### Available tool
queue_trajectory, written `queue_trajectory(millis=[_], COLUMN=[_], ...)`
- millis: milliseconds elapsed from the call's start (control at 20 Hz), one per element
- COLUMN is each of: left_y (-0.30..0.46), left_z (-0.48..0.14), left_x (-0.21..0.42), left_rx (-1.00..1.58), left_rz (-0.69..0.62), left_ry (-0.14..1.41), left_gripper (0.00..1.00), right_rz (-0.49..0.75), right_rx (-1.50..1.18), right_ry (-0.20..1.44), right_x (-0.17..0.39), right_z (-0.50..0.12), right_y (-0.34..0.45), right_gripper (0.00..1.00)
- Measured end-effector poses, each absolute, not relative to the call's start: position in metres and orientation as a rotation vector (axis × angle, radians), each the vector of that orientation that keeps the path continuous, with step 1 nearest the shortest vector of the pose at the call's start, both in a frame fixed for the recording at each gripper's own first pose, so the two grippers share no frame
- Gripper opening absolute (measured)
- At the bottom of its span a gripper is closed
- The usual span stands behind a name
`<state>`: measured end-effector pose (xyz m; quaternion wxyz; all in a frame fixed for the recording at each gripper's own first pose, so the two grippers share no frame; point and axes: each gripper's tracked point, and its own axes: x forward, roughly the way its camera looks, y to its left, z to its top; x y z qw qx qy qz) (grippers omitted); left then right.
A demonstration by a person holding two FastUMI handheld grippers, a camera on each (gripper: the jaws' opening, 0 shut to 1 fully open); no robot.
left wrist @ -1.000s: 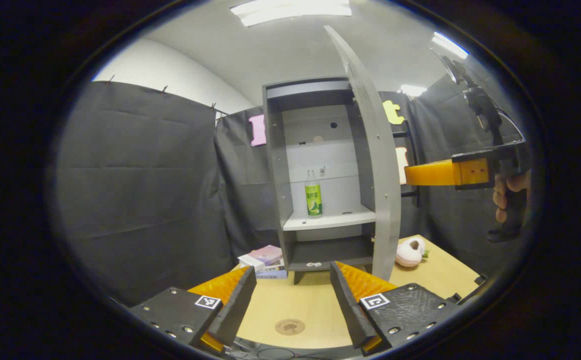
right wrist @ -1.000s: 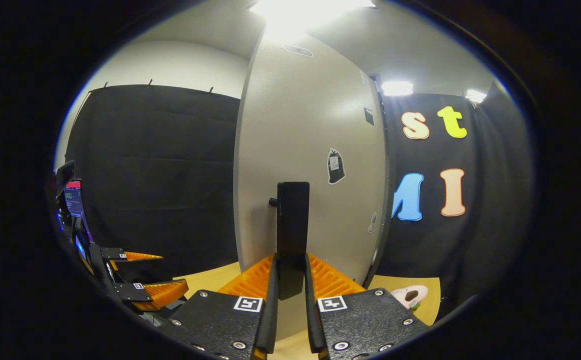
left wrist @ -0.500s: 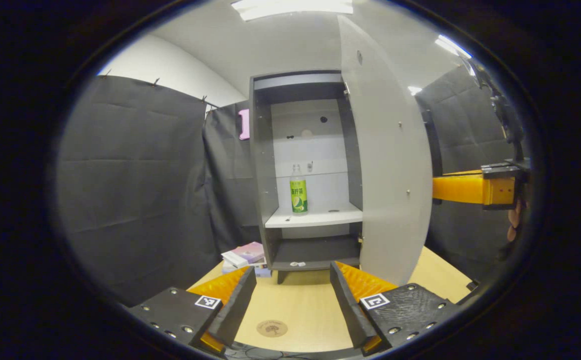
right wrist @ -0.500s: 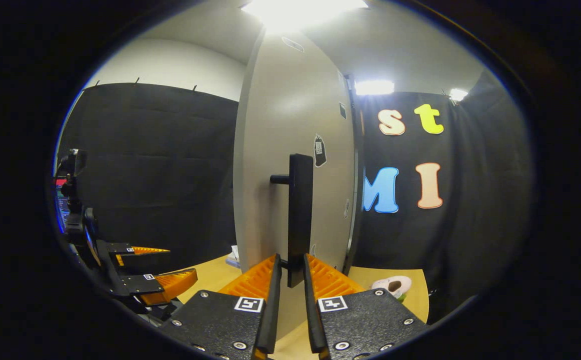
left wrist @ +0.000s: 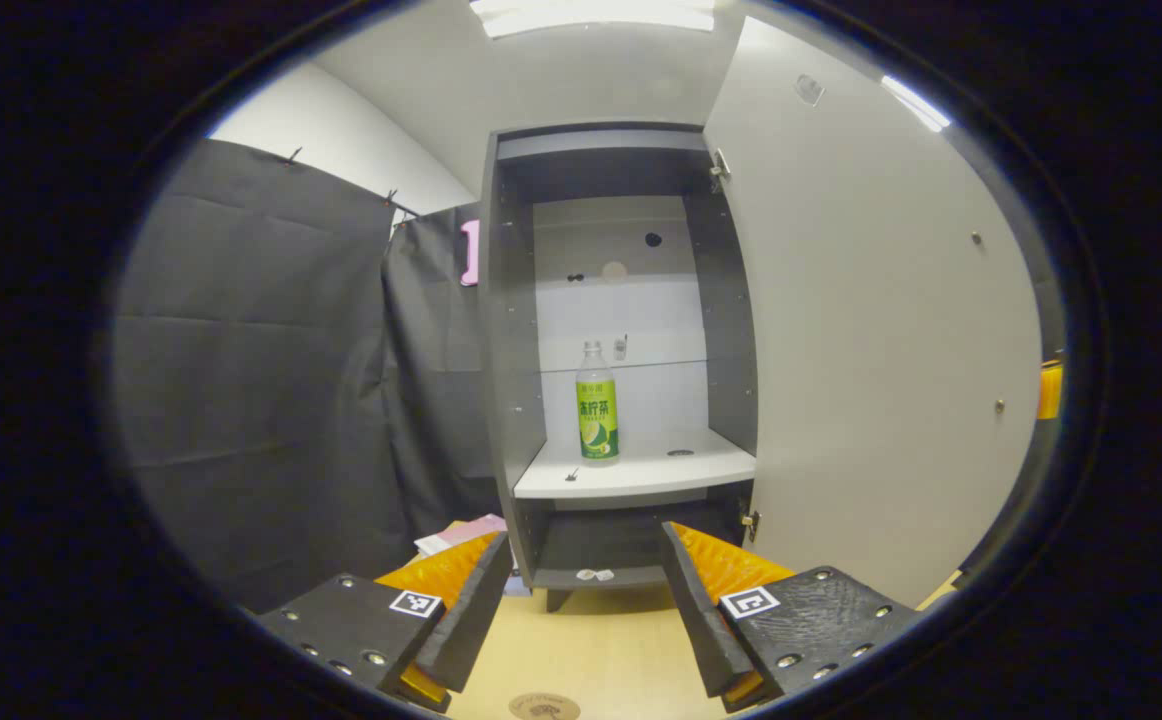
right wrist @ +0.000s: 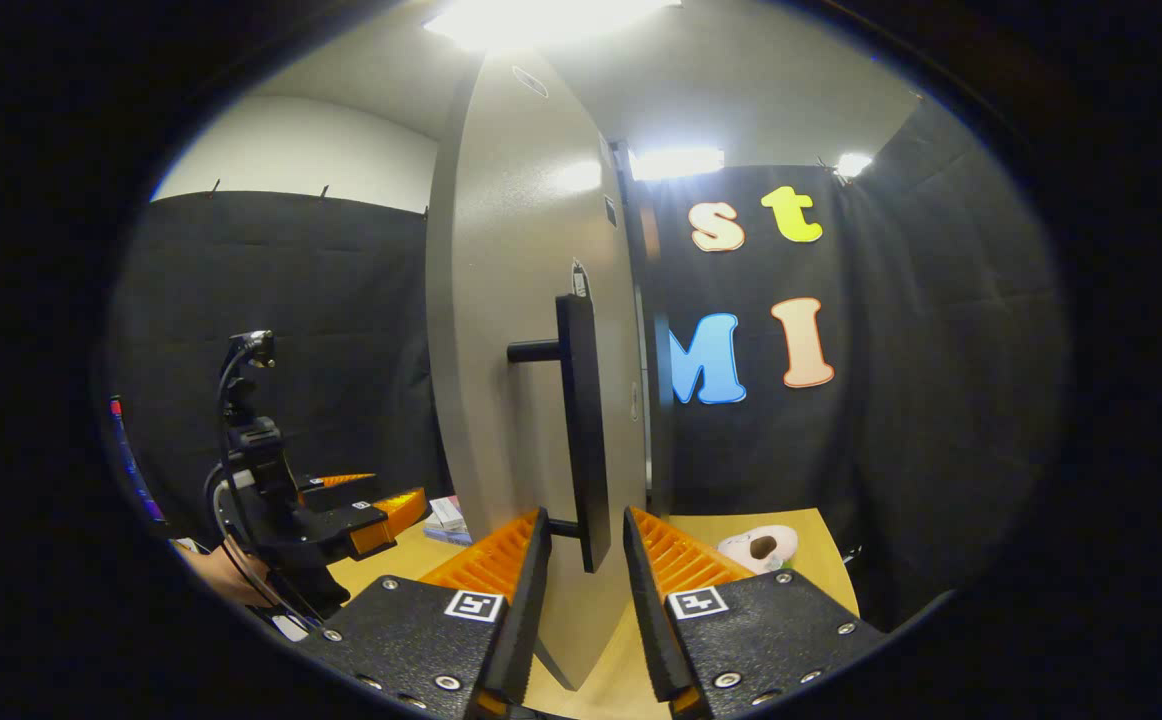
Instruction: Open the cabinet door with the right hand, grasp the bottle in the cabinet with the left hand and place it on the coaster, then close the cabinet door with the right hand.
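Clear plastic, green-labelled, the bottle [left wrist: 597, 402] stands upright on the cabinet shelf [left wrist: 631, 470], door [left wrist: 881, 320] swung wide. It looks light, smooth, slightly squashy; best taken around the label. Left tool [left wrist: 586, 590] gapes empty; right tool [right wrist: 578, 560] straddles the handle [right wrist: 581, 420], fingers parted, not pressing.

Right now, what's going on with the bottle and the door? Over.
Right tool open around door handle. Left tool open, facing cabinet. Bottle upright on shelf. Door wide open, path clear.
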<state>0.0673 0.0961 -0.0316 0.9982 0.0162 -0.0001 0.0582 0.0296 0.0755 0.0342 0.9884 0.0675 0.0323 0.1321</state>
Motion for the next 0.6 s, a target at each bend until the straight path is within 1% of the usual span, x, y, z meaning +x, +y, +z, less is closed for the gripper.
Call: queue_trajectory(millis=[50, 150, 200, 250, 300, 450, 500, 600], left_y=[0.095, 0.093, 0.093, 0.092, 0.091, 0.095, 0.098, 0.103], left_z=[-0.031, -0.026, -0.023, -0.019, -0.017, -0.016, -0.014, -0.009], left_x=[0.084, 0.114, 0.128, 0.145, 0.163, 0.217, 0.233, 0.259], left_rx=[0.037, 0.040, 0.042, 0.048, 0.054, 0.038, 0.033, 0.041], left_rz=[0.104, 0.086, 0.078, 0.068, 0.062, 0.054, 0.053, 0.055], left_ry=[0.000, -0.008, -0.017, -0.028, -0.039, -0.044, -0.049, -0.064], left_gripper=[0.85, 0.85, 0.86, 0.85, 0.86, 0.85, 0.85, 0.85], right_rz=[0.240, 0.179, 0.149, 0.121, 0.095, 0.044, 0.030, -0.009], right_rx=[0.136, 0.117, 0.106, 0.105, 0.112, 0.148, 0.151, 0.133], right_ry=[0.068, 0.072, 0.070, 0.070, 0.073, 0.084, 0.086, 0.080], right_x=[0.031, 0.031, 0.030, 0.031, 0.031, 0.030, 0.029, 0.027], right_z=[0.033, 0.033, 0.033, 0.032, 0.032, 0.029, 0.029, 0.031], right_y=[0.071, 0.060, 0.054, 0.048, 0.044, 0.042, 0.043, 0.036], right_gripper=[0.49, 0.61, 0.71, 0.74, 0.80, 0.87, 0.91, 0.94])
